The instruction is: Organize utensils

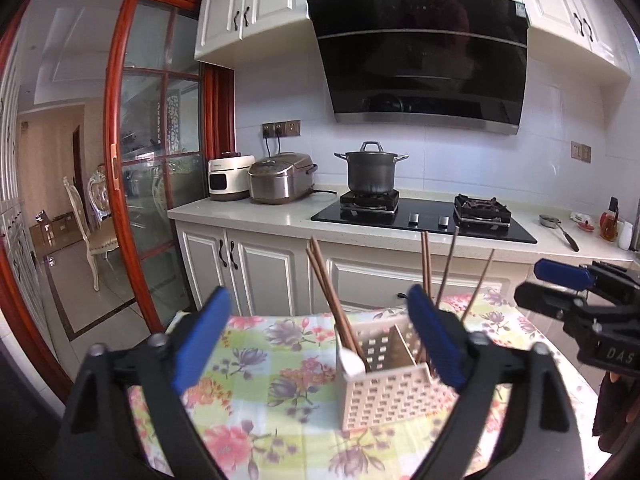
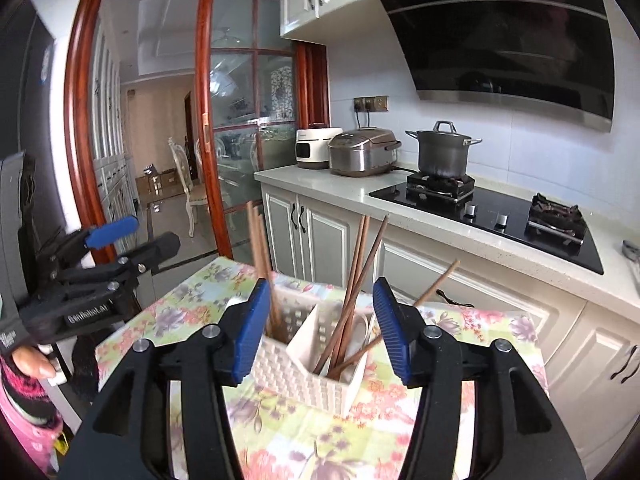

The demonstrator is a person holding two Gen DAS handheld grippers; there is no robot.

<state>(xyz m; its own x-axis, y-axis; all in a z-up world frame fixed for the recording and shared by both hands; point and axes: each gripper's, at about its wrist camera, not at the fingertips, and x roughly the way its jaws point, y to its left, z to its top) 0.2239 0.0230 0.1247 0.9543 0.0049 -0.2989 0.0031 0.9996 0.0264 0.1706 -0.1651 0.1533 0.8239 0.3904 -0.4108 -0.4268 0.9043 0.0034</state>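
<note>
White perforated plastic forms the utensil holder [image 2: 304,364] standing on the floral tablecloth [image 1: 264,364], with wooden chopsticks [image 2: 352,292] upright in its compartments. The left gripper [image 1: 320,340], marked "GenRobot.AI", gapes wide before the holder, holding nothing. The right gripper [image 2: 322,332], lettered "DAS", stands partly open and empty, its pads flanking the holder.

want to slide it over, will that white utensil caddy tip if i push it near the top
Probably. The white utensil caddy looks like light perforated plastic, and the long chopsticks lean well above its rim, so it seems top-heavy. The floral tablecloth may also bunch underneath.
</note>
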